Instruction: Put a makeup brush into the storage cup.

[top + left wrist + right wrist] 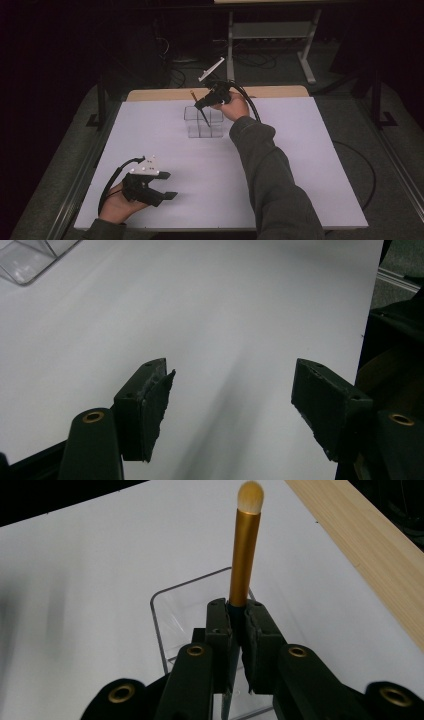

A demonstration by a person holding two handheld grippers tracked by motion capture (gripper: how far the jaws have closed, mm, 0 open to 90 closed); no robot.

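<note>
My right gripper is shut on a makeup brush with a gold ferrule and pale bristle tip; its dark handle runs down between the jaws. In the high view that right gripper holds the brush tilted over a clear compartmented plastic box at the far middle of the white table. The box's clear wall sits just below the jaws. My left gripper rests near the table's front left, open, with nothing between its pads.
The white tabletop has a wooden strip along its far edge. A corner of the clear box lies at the upper left of the left gripper view. Beyond the table stand a metal frame and floor cables.
</note>
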